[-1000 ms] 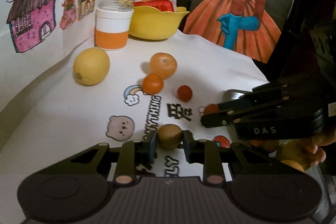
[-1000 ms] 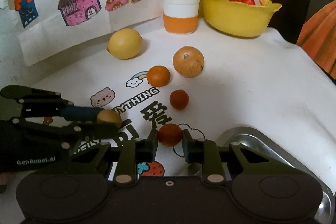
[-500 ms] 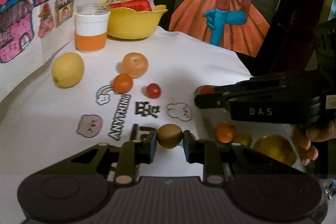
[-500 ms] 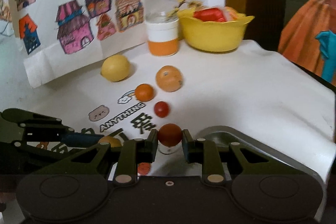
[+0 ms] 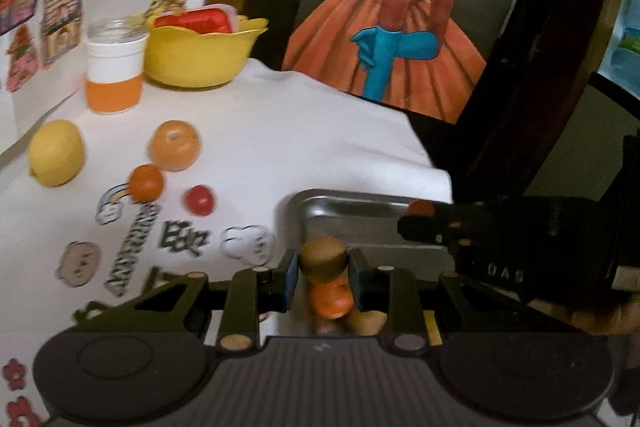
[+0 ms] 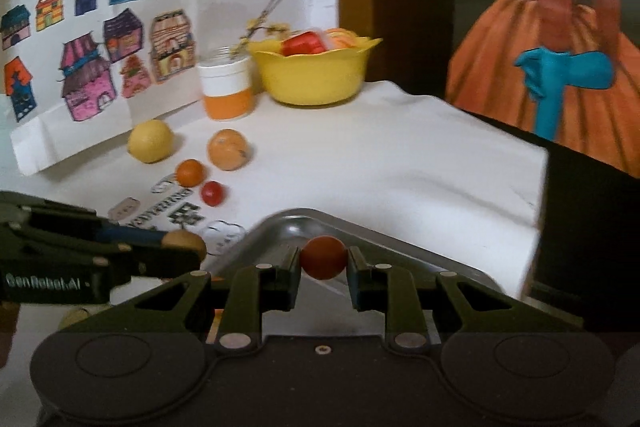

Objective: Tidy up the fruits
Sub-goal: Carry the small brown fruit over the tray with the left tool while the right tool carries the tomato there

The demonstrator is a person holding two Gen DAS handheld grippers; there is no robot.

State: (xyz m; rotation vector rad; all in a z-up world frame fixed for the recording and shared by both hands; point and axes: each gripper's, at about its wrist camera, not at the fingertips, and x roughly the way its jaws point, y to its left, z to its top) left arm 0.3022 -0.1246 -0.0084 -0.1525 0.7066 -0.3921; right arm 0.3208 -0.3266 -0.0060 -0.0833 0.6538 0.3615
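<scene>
Both grippers were held over the metal tray (image 6: 400,245), the landmark for the rest. The left gripper (image 5: 323,273) was pinched on a brown kiwi (image 5: 323,257) above the tray's near left corner, directly over an orange fruit (image 5: 332,301) already lying inside; the right gripper (image 6: 324,269) was clamped on a small red fruit (image 6: 324,257) above the tray's middle. Release downward was judged to be the coming move, each fruit lying straight between its own jaws, the kiwi's long axis crosswise. Beyond the tray's far left, four fruits were counted on the cloth: one lemon (image 6: 150,141), one large orange (image 6: 229,149), one small orange (image 6: 190,172), one cherry tomato (image 6: 212,193).
</scene>
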